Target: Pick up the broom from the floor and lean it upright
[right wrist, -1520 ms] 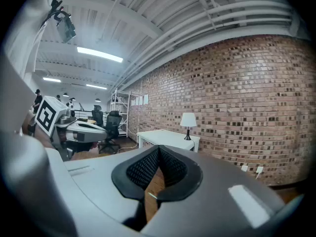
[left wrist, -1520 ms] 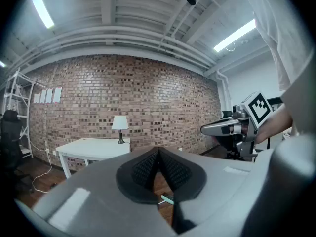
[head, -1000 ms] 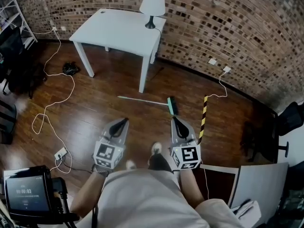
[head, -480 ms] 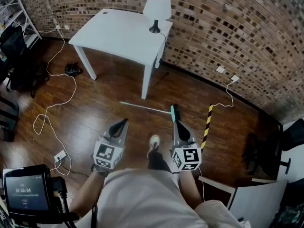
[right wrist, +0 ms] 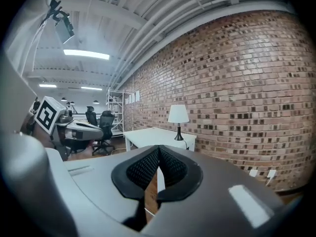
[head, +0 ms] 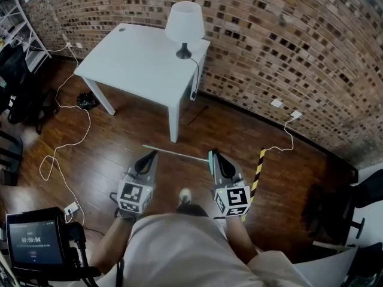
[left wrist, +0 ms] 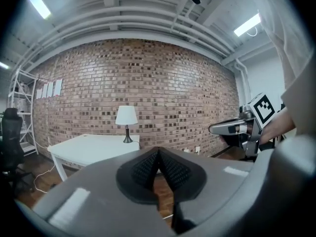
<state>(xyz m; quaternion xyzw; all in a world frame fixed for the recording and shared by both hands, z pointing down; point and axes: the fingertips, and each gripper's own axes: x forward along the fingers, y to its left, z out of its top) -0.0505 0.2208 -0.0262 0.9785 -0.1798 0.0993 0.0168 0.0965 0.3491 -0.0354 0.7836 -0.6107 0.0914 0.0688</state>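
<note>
The broom lies flat on the wood floor in the head view, its thin pale handle (head: 173,153) running left from a teal head (head: 210,164). My right gripper (head: 215,155) is shut and empty, held level above the floor, and its tip overlaps the broom head in the picture. My left gripper (head: 151,156) is also shut with nothing in it, its tip just below the handle's left part. In the left gripper view the pads (left wrist: 158,154) meet; the right gripper view shows the same (right wrist: 158,149). Neither gripper view shows the broom.
A white table (head: 137,64) with a lamp (head: 184,26) stands against the brick wall beyond the broom. A yellow-black striped bar (head: 258,169) lies right of the broom head. Cables (head: 60,148) and a power strip (head: 70,208) trail at left, by office chairs (head: 18,94).
The person has stepped forward: table and broom have come closer. Both grippers moved ahead with them, and the right tip now overlaps the broom head. Both stay shut.
</note>
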